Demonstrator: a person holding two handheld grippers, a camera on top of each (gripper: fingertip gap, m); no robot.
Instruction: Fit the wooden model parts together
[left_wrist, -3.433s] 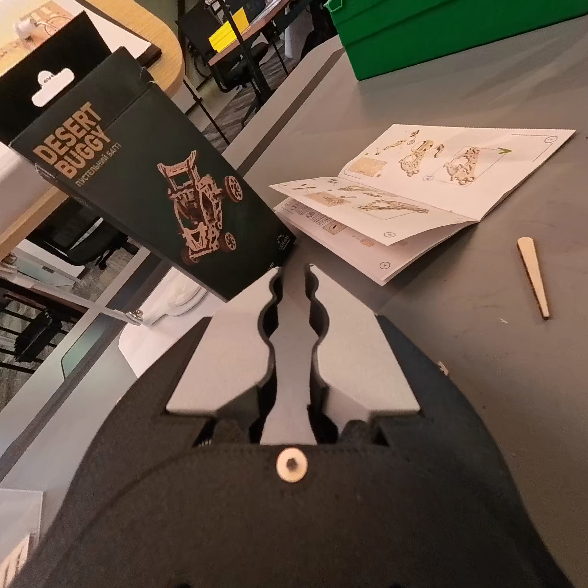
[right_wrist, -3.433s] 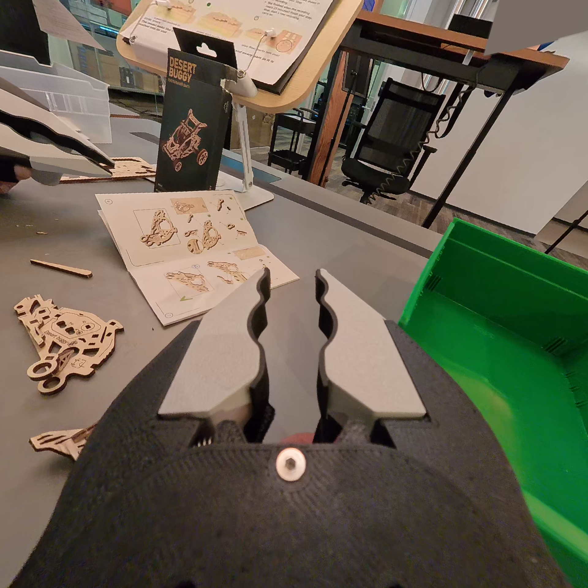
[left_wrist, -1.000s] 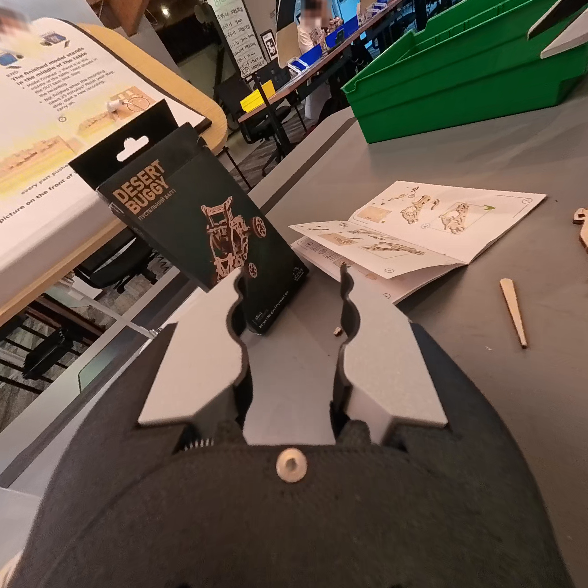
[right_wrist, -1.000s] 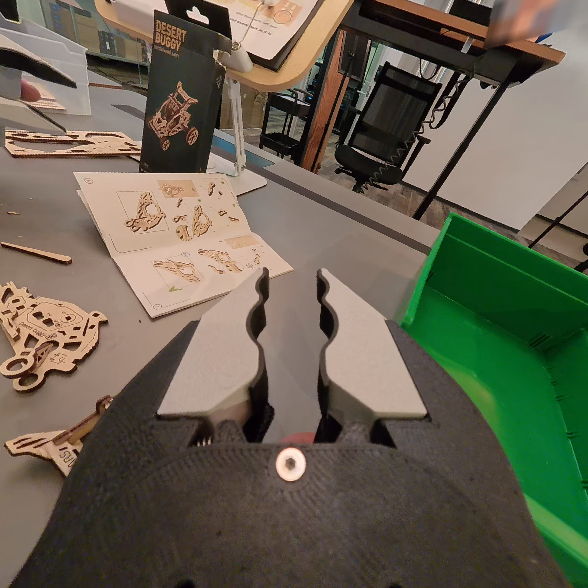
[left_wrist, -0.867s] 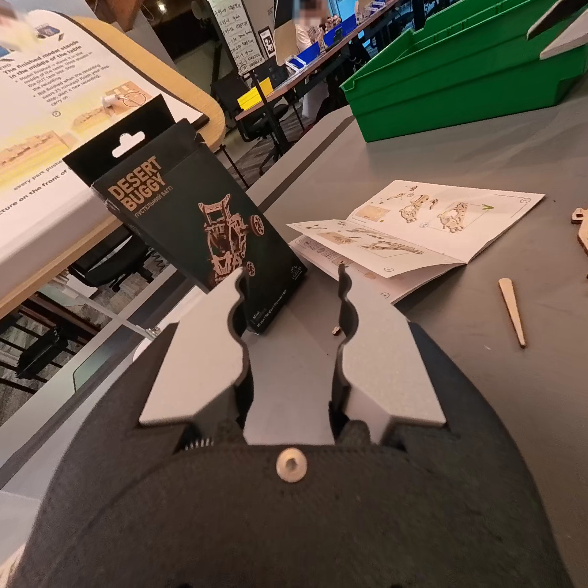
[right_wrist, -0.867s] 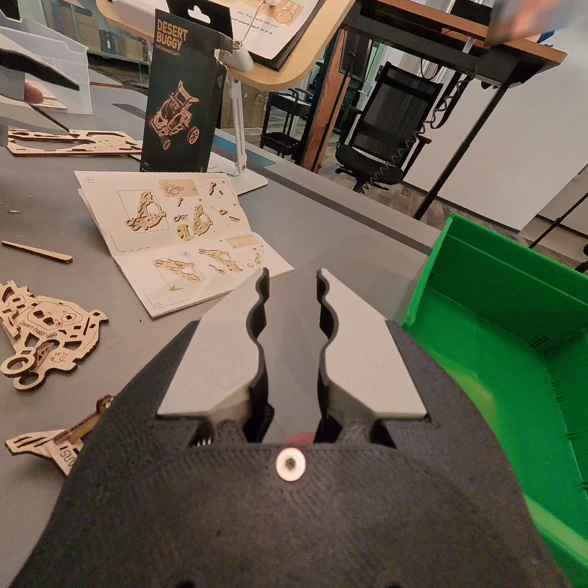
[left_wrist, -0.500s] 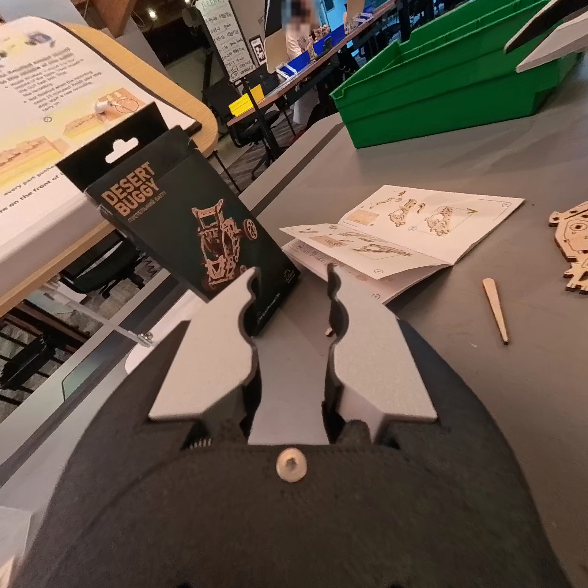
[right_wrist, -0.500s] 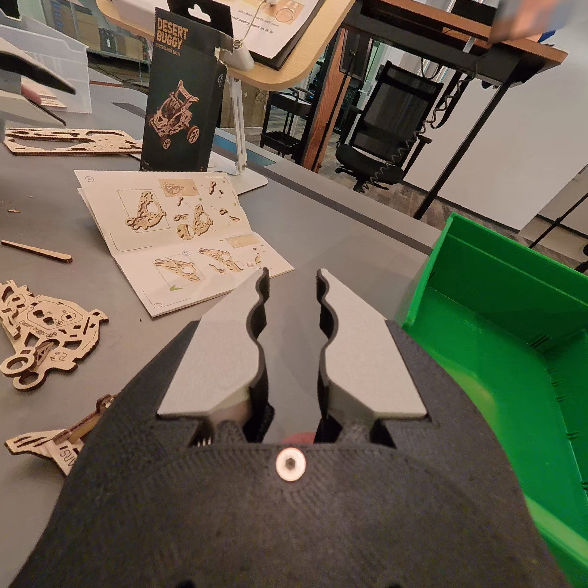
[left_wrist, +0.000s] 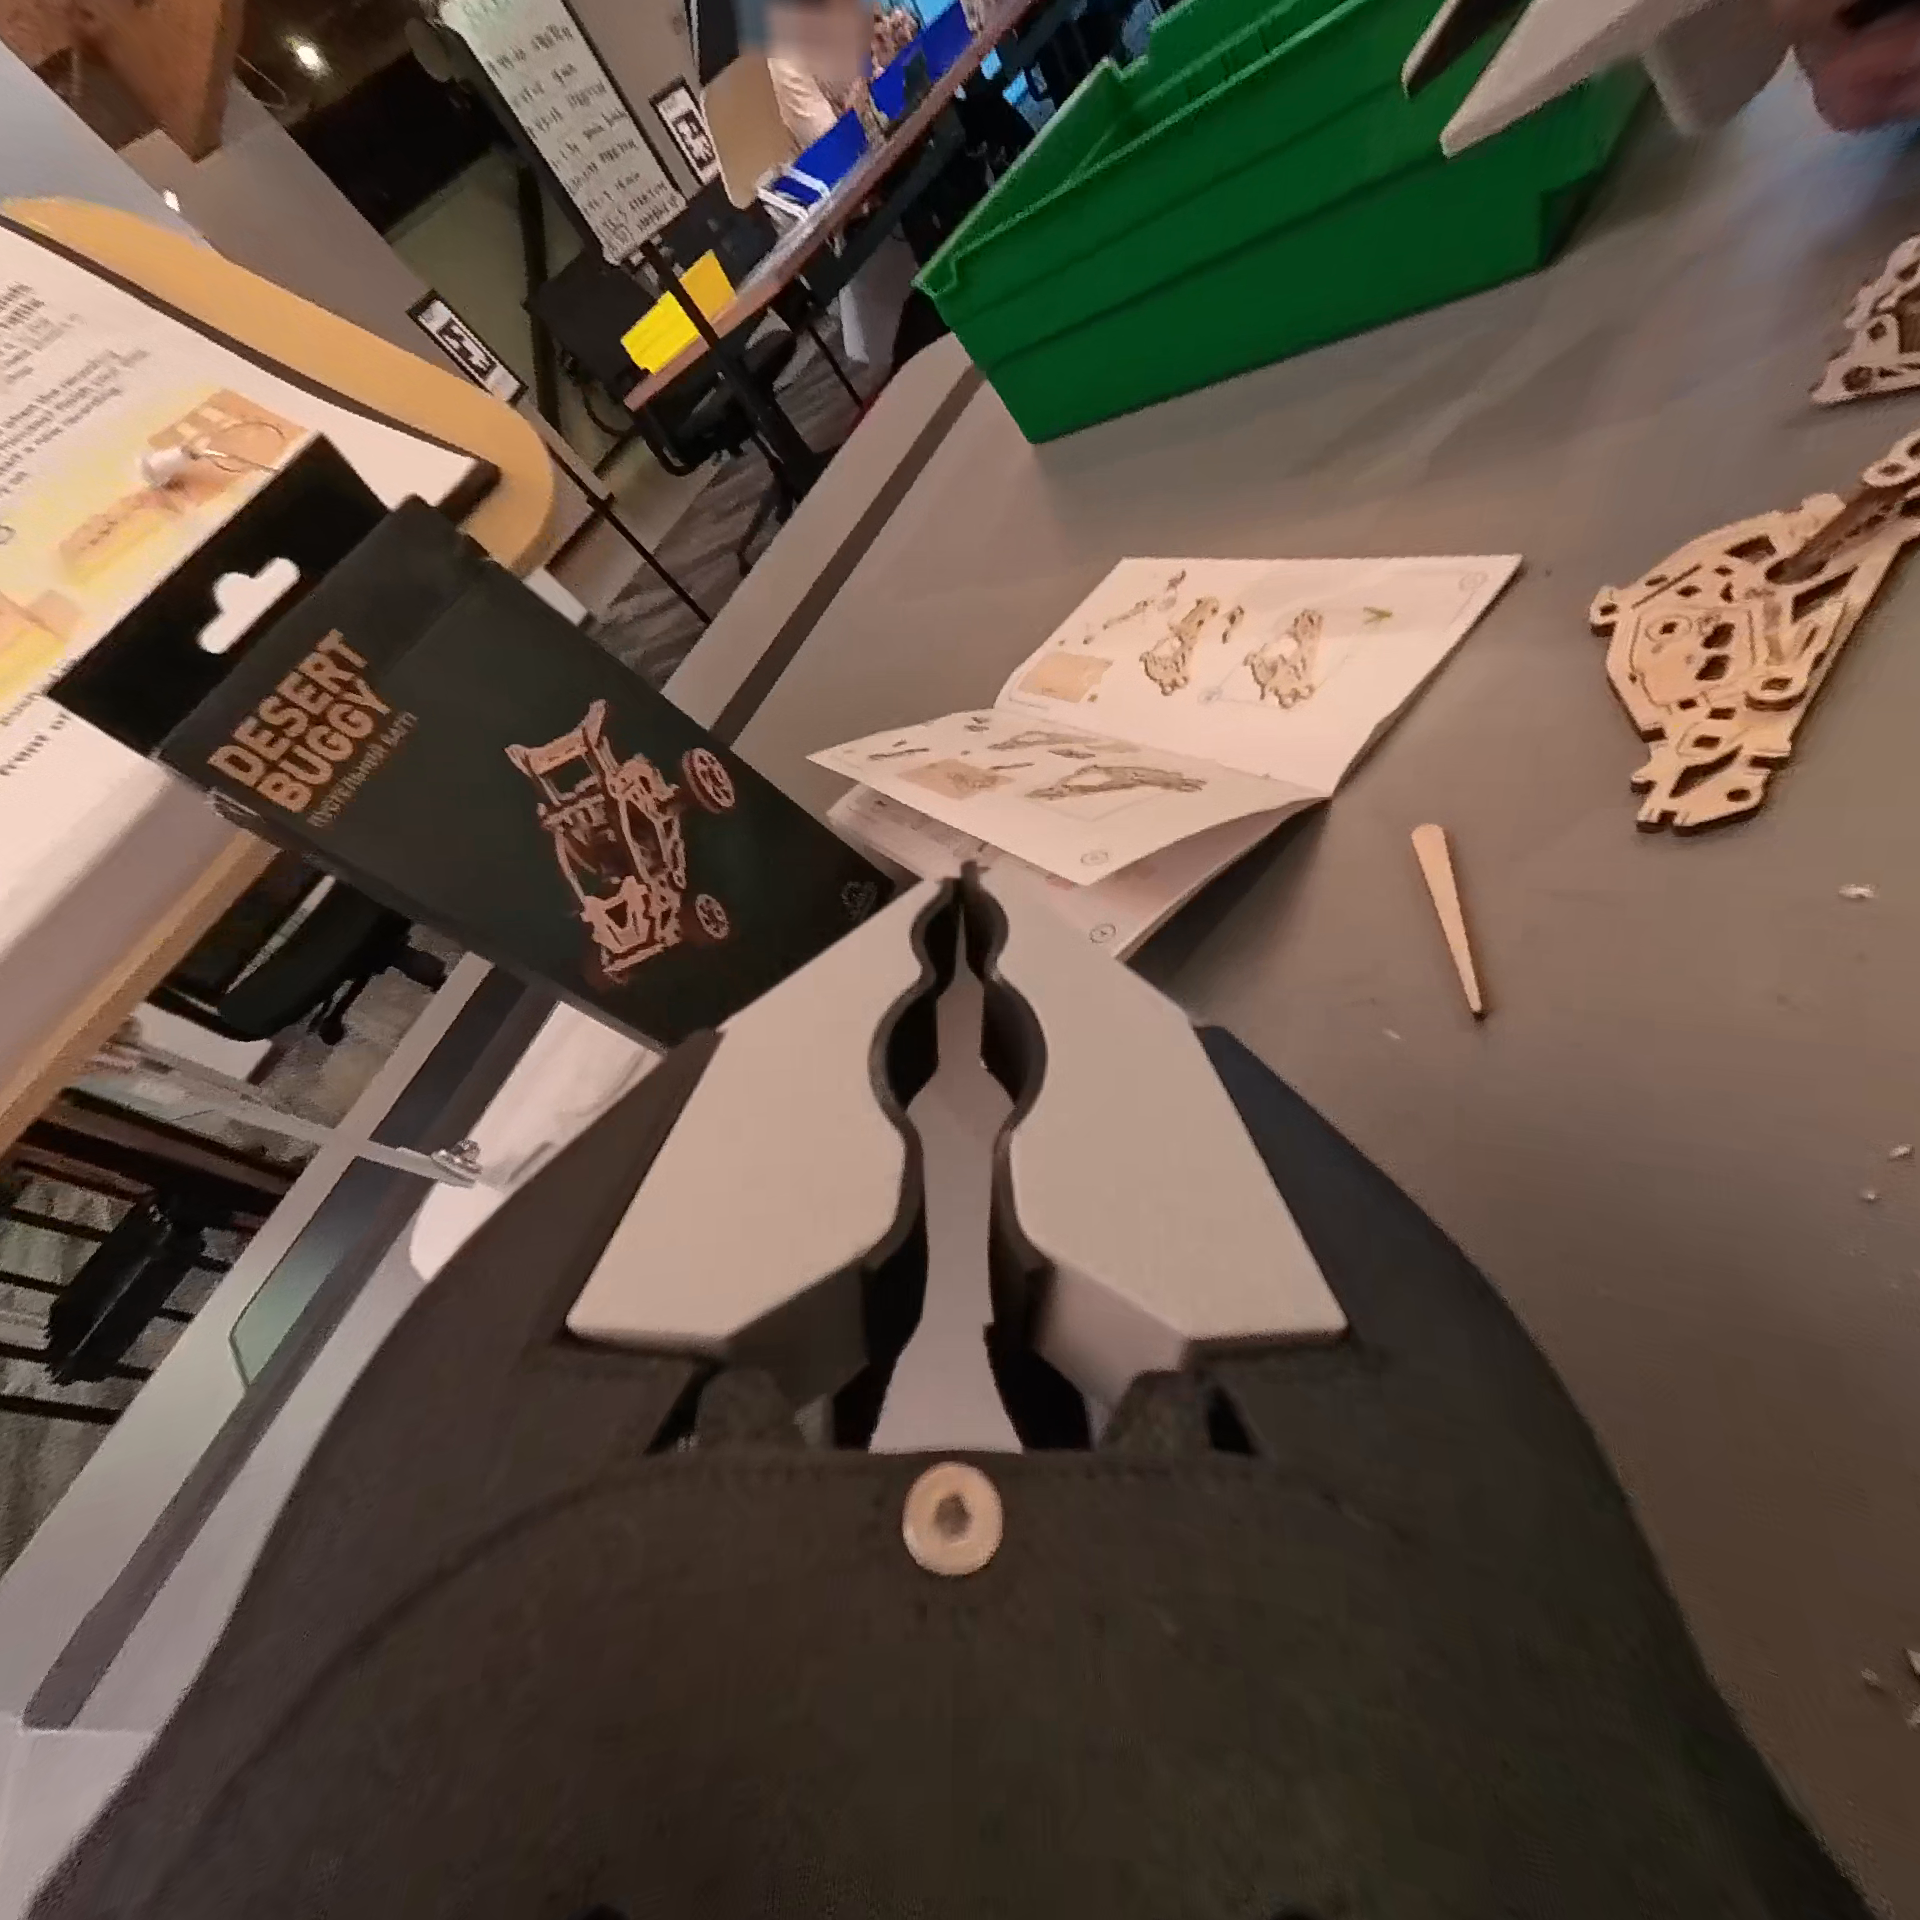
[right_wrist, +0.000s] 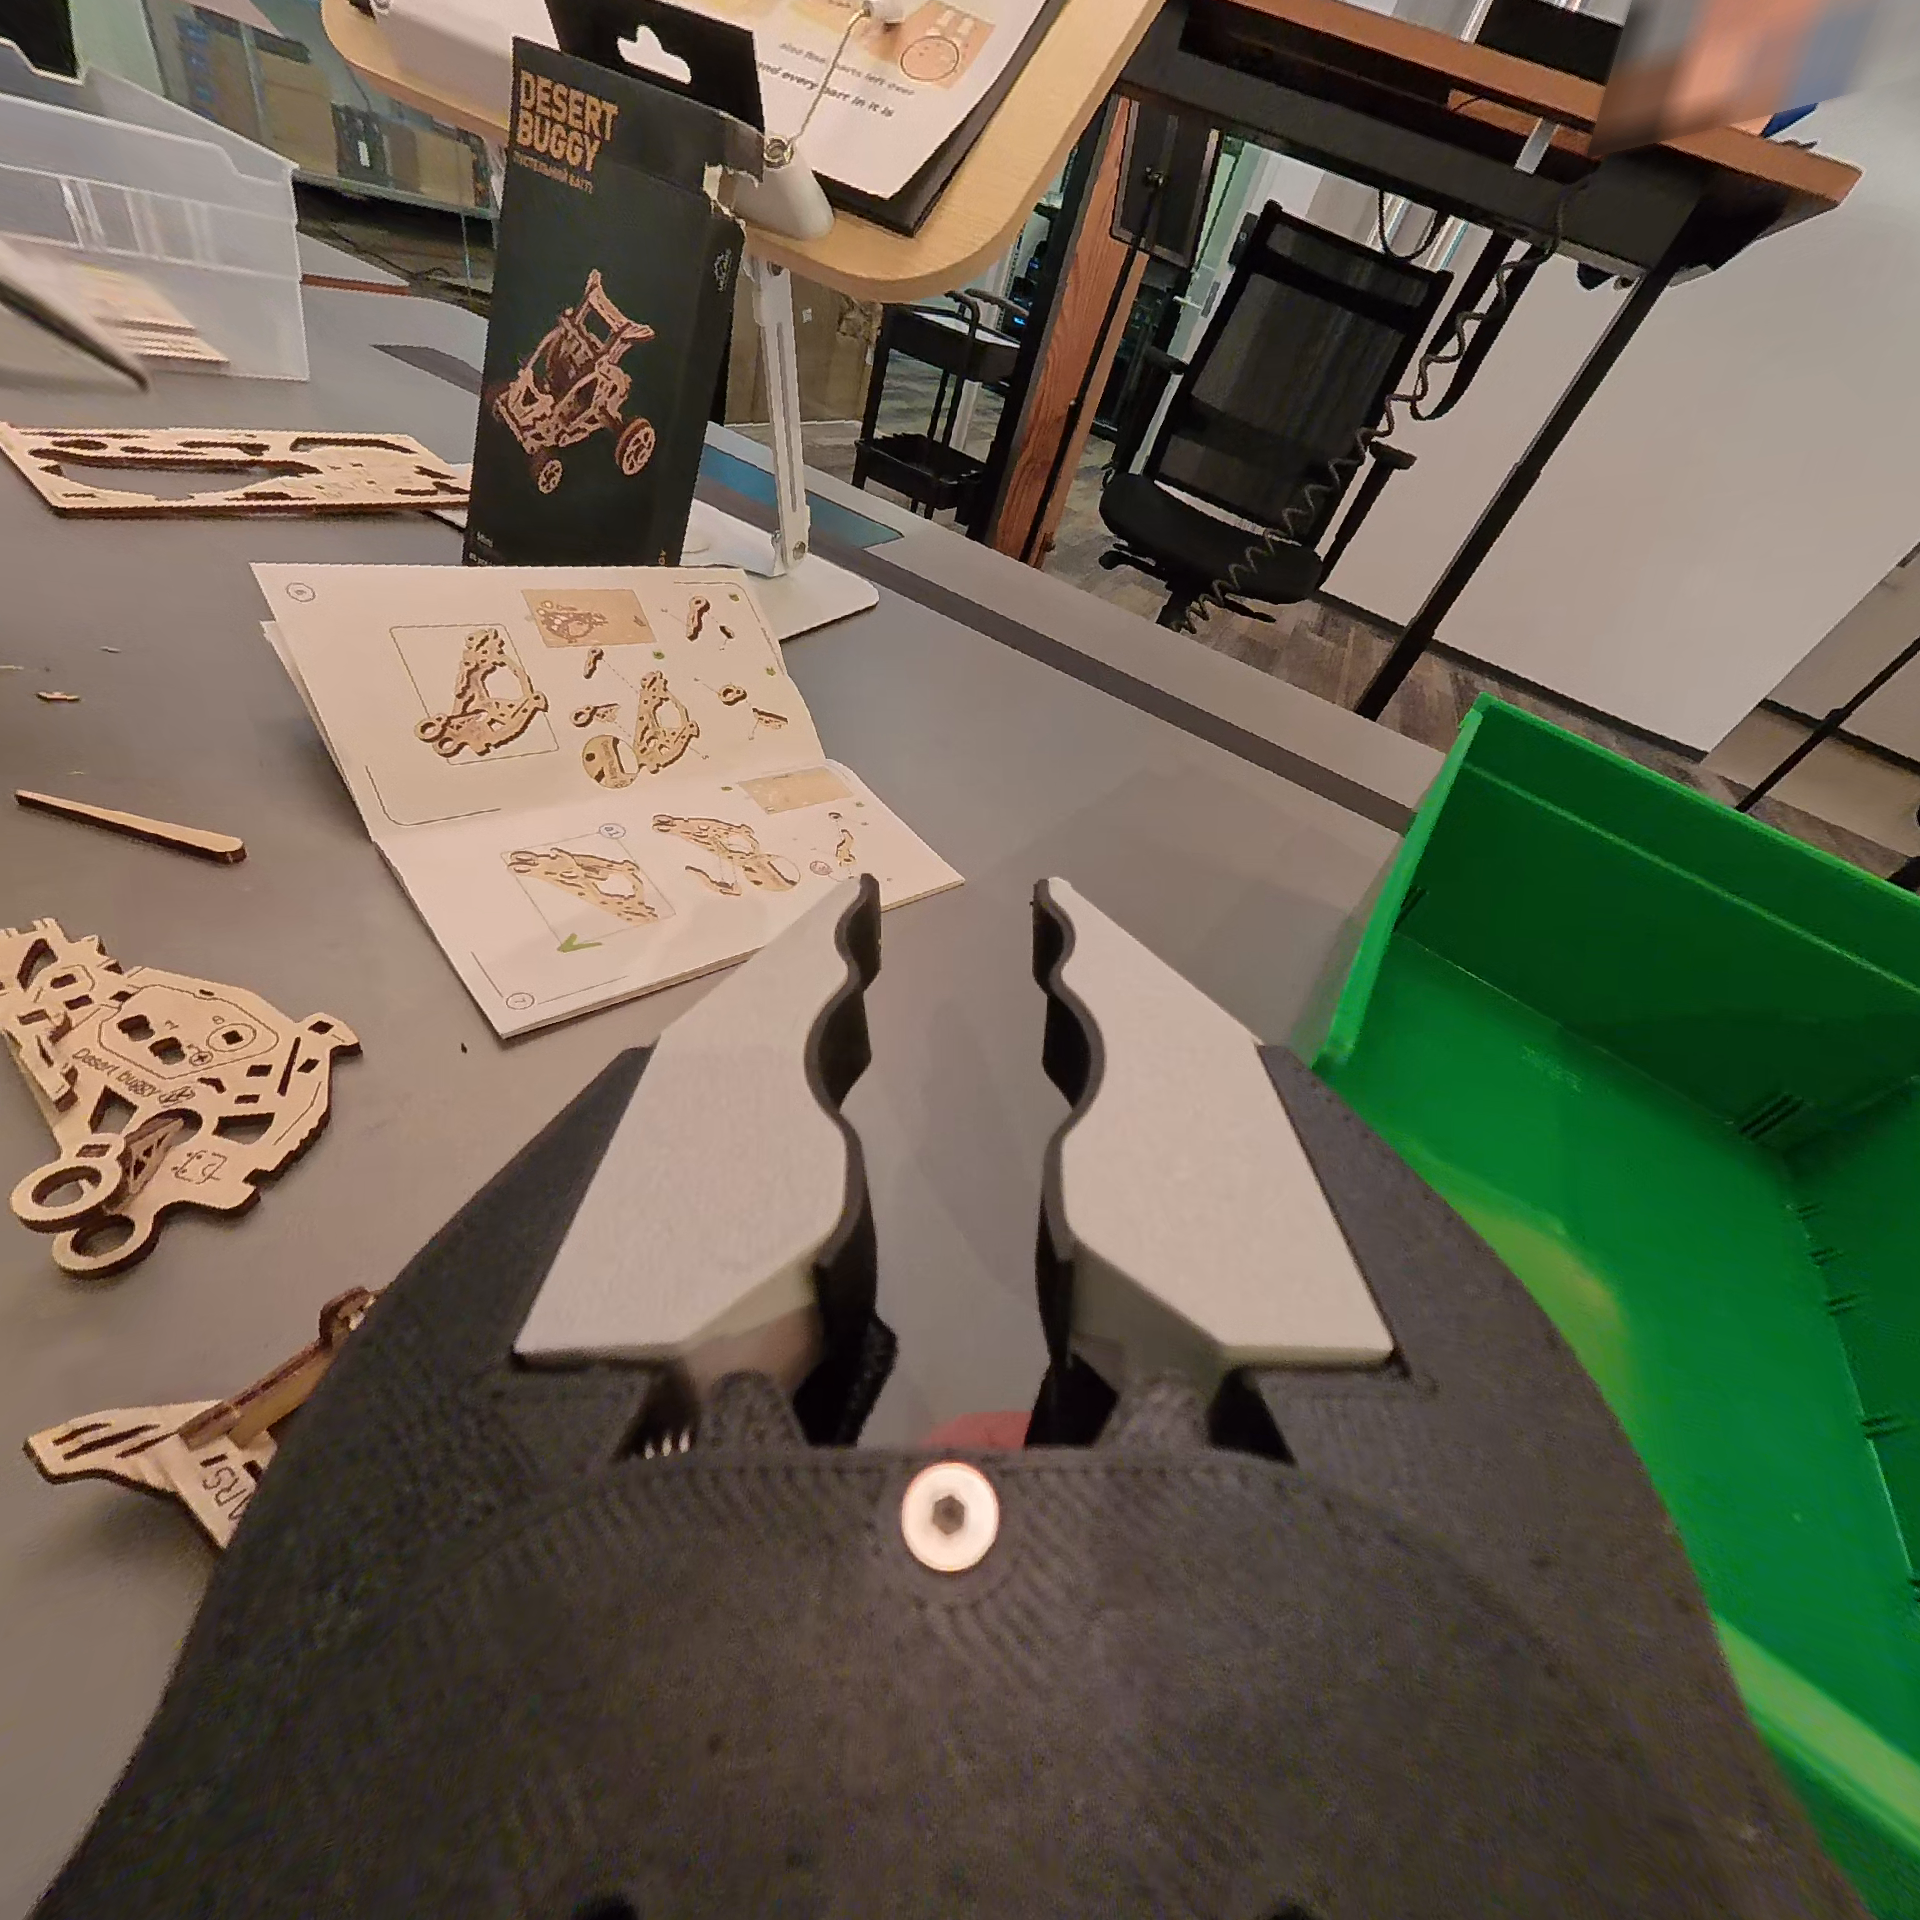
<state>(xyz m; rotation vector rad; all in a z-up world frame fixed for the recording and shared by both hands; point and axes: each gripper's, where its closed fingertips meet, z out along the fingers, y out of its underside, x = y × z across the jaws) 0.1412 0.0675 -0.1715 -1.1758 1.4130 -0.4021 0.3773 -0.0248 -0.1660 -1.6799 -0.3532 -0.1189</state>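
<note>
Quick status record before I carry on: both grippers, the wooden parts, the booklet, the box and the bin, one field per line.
left gripper: shut, nothing visible between tips
right gripper: open, empty, over bare table
wooden parts: flat cut-out piece; thin stick; small assembly; sheet frame
booklet: open, flat
box: dark, upright behind booklet
bin: green, right, visible part empty

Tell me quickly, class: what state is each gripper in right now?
Left gripper: closed, fingertips together, nothing between them.
Right gripper: open, nothing held, only bare table between its fingers.
</note>
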